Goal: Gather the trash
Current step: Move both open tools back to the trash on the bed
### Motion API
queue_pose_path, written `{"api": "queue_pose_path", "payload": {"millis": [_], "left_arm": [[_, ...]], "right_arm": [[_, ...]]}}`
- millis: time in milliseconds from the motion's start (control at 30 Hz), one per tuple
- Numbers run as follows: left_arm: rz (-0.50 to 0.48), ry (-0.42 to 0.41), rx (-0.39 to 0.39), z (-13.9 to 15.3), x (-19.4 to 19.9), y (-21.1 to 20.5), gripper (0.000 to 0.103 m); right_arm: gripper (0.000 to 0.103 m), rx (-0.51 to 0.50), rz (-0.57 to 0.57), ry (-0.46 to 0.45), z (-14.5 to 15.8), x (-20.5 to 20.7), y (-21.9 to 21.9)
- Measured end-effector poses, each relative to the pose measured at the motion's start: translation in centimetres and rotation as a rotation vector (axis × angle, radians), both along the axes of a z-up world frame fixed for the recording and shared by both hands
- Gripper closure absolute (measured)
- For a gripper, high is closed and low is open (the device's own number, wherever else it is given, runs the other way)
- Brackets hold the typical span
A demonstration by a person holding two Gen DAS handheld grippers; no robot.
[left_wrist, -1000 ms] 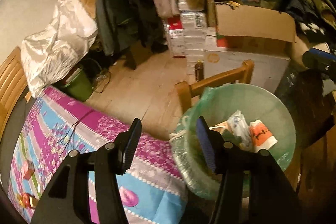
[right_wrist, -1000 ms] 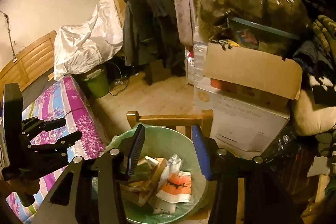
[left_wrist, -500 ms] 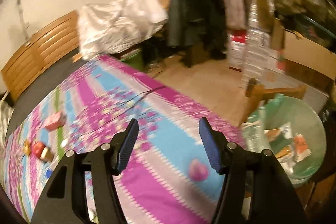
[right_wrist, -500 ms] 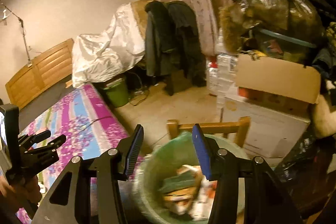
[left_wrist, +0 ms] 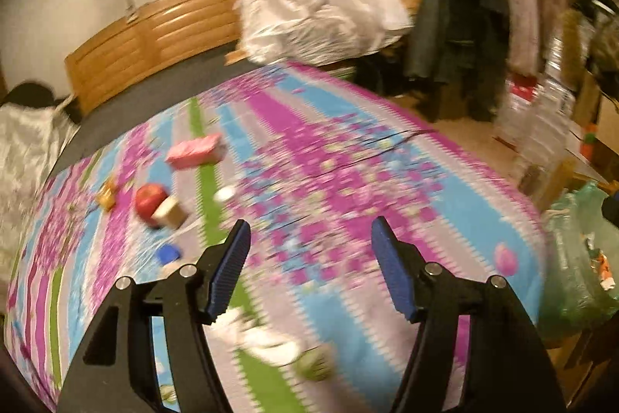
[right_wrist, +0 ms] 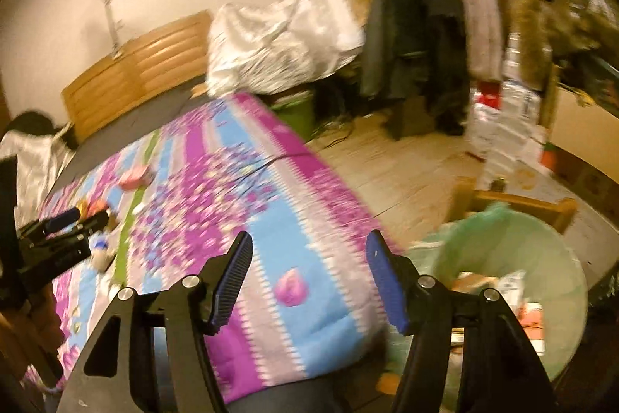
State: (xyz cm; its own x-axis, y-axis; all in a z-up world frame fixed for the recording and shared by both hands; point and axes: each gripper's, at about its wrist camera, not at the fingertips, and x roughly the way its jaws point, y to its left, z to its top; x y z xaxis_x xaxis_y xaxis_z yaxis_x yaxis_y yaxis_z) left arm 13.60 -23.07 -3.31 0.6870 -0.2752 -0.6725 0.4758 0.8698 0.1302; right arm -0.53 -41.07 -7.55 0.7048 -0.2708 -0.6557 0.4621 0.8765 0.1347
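Observation:
A green-lined trash bin (right_wrist: 503, 258) holding wrappers stands at the bed's corner, low right in the right wrist view, and its edge (left_wrist: 576, 258) shows at the far right of the left wrist view. My left gripper (left_wrist: 309, 258) hovers over the patterned bedspread (left_wrist: 329, 173), its jaws opening with nothing between them. On the spread lie a pink packet (left_wrist: 195, 150), a red apple (left_wrist: 149, 198), a tan block (left_wrist: 170, 215), a blue cap (left_wrist: 168, 253) and white crumpled paper (left_wrist: 267, 339). My right gripper (right_wrist: 307, 273) hangs above the bed's corner, jaws opening and empty.
A wooden headboard (left_wrist: 151, 37) and a white covered heap (left_wrist: 321, 10) lie beyond the bed. A dark jacket (left_wrist: 460, 22) hangs over a chair. Stacked bottle packs (right_wrist: 503, 119) and cardboard boxes stand at the right. My left gripper (right_wrist: 62, 231) shows at the right wrist view's left edge.
Both grippers have swung left from above the trash bin to over the bedspread. Their jaws have widened. The bin has slid to the right of both views.

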Motion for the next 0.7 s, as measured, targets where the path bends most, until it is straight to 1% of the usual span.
{"api": "queue_pose_path", "payload": {"millis": [67, 133, 233, 367, 467, 533, 667, 700], "left_arm": [[0.057, 0.017, -0.005, -0.6, 1.3, 3.1, 0.041], [0.109, 0.037, -0.014, -1.1, 2.4, 5.6, 0.041], [0.194, 0.073, -0.036, -2.0, 4.4, 10.1, 0.041], [0.281, 0.1, -0.071, -2.8, 6.7, 15.9, 0.041], [0.354, 0.138, -0.122, -3.4, 9.0, 20.9, 0.041], [0.389, 0.169, -0.153, -3.7, 10.1, 23.4, 0.041], [0.426, 0.23, -0.195, -4.8, 11.8, 26.2, 0.042], [0.425, 0.243, -0.201, -5.1, 12.2, 26.3, 0.044]], "right_arm": [[0.04, 0.001, 0.053, 0.015, -0.6, 2.1, 2.3], [0.037, -0.002, 0.103, 0.028, -1.1, 4.2, 4.5], [0.035, 0.0, 0.172, 0.047, -1.9, 6.6, 7.4], [0.034, 0.001, 0.257, 0.079, -3.2, 9.5, 10.9], [0.032, 0.009, 0.297, 0.099, -4.1, 10.3, 12.4], [0.03, 0.019, 0.311, 0.111, -4.7, 10.6, 12.7], [0.03, 0.064, 0.32, 0.135, -6.1, 11.4, 12.5], [0.03, 0.075, 0.319, 0.14, -6.5, 11.6, 12.4]]}}
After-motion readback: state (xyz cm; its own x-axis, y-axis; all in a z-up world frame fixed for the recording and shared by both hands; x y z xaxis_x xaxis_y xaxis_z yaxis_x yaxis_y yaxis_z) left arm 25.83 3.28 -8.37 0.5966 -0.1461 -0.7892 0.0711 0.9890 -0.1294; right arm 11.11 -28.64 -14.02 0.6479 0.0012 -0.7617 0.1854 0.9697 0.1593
